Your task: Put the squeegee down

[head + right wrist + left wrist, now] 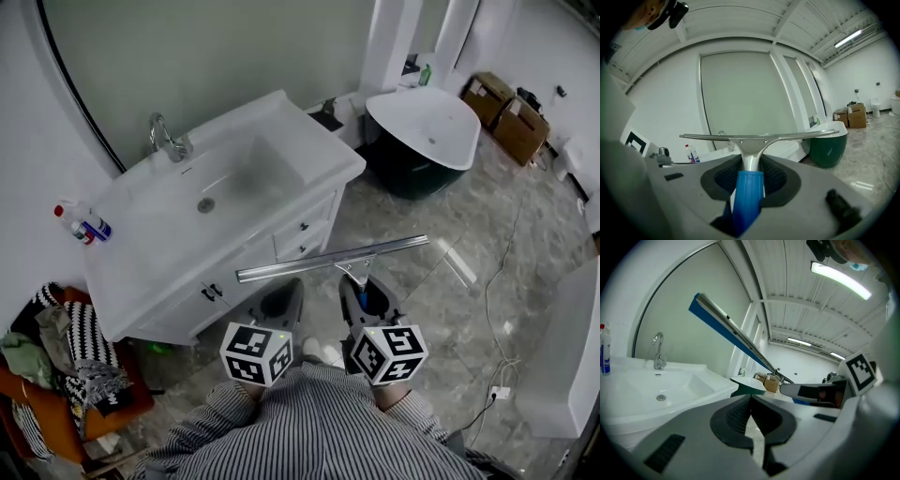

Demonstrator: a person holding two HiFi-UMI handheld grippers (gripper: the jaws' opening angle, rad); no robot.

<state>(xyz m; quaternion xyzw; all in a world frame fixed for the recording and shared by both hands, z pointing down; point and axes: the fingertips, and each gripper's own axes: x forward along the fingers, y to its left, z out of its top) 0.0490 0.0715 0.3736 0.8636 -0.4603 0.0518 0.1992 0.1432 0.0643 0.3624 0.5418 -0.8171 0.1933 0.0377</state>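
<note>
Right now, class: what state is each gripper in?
Left gripper: closed, nothing between the jaws.
Right gripper: closed on the squeegee, by its blue handle.

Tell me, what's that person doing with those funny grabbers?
A person stands in a bathroom with a gripper in each hand. The right gripper is clamped on the blue handle of a squeegee, holding it in the air near the white sink. The left gripper is shut and empty. The squeegee isn't put down yet.

Squeegee handle (746, 197) half-hidden between jaws
</note>
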